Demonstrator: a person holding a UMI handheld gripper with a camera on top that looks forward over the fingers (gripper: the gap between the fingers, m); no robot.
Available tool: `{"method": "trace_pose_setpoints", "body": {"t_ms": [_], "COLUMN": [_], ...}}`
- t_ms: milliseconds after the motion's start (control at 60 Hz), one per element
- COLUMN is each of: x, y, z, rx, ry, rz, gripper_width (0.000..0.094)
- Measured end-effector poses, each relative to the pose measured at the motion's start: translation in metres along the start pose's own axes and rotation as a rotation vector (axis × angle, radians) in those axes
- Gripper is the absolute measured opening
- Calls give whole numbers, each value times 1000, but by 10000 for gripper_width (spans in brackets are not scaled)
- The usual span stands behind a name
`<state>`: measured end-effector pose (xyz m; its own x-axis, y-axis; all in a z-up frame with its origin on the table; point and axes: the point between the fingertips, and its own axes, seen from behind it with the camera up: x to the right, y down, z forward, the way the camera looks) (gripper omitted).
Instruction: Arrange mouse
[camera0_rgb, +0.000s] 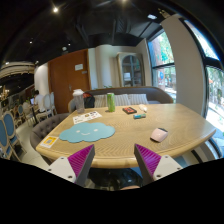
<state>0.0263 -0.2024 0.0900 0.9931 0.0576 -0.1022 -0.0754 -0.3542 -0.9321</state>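
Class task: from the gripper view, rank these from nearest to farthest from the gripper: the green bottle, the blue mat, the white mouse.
The gripper has its fingers open, holding nothing.
1. Blue mat: on the wooden table, ahead and left of the fingers.
2. White mouse: ahead and right, at much the same range; too close to call against the mat.
3. Green bottle: upright at the table's far side, clearly farthest.

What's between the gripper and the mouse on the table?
Gripper view: only bare wooden table lies between the open hand-held gripper and the pale mouse, which sits beyond the right finger. The blue mat lies off to the left.
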Motion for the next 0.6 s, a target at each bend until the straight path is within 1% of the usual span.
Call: {"method": "trace_pose_setpoints", "body": {"t_ms": [133,233,300,367,383,400,417,450,467,600], "x": [82,139,163,184,187,191,195,198,201,207], "y": [8,20,26,38,38,31,29,33,29,20], "z": [34,66,89,110,115,120,125,134,142,169], "rx": [-18,-60,-75,-121,-121,-95,-90,-110,-103,-130], "ry": [78,142,148,155,156,158,161,156,157,148], "rz": [-14,-2,15,41,40,30,18,-3,-16,4], "gripper_width": [818,822,822,823,825,821,821,820,820,821]}}
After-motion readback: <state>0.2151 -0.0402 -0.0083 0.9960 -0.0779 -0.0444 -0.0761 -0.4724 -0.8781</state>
